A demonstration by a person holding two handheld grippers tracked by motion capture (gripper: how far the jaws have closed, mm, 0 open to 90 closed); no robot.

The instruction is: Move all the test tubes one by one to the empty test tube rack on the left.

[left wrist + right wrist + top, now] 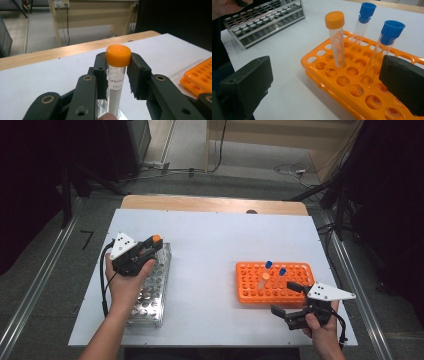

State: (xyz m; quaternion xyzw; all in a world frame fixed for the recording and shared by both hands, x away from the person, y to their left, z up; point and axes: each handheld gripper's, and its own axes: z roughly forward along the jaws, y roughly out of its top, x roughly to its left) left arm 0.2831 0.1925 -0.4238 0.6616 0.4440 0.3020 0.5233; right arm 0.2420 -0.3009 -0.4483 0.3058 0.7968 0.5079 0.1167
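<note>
Left gripper (117, 75) clamps our orange-capped tube (117, 75) upright, at left of the high view above the metal rack (152, 290). Right gripper (292, 302) stands wide, empty, lower right beside the orange rack (250, 292), which holds one orange-capped and two blue-capped tubes.

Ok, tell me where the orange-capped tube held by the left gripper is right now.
The orange-capped tube stands upright, clamped between the left gripper's jaws, at the left of the high view, over the far end of the metal rack and well apart from the orange rack.
</note>
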